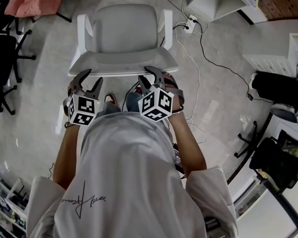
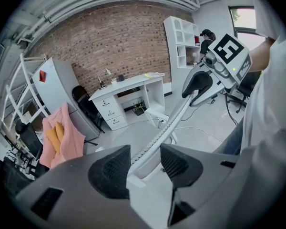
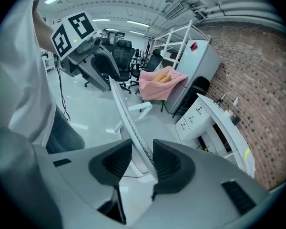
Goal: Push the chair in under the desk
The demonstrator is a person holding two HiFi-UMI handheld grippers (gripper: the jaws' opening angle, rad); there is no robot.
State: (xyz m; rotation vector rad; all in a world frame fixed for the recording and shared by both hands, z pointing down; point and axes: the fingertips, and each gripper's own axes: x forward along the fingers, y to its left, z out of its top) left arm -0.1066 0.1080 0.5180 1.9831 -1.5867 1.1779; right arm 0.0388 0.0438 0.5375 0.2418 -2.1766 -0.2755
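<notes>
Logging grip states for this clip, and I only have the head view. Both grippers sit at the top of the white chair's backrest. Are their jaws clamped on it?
Observer: Neither is. In their own views, the left gripper and the right gripper each straddle the backrest's top edge with open jaws and a gap beside one pad.
Reviewer: Where is the desk? I can't place it from up here.
Observer: The left gripper view shows the desk, white with drawers, against the brick wall. Bare floor lies between it and the chair, which is not yet under it.
</notes>
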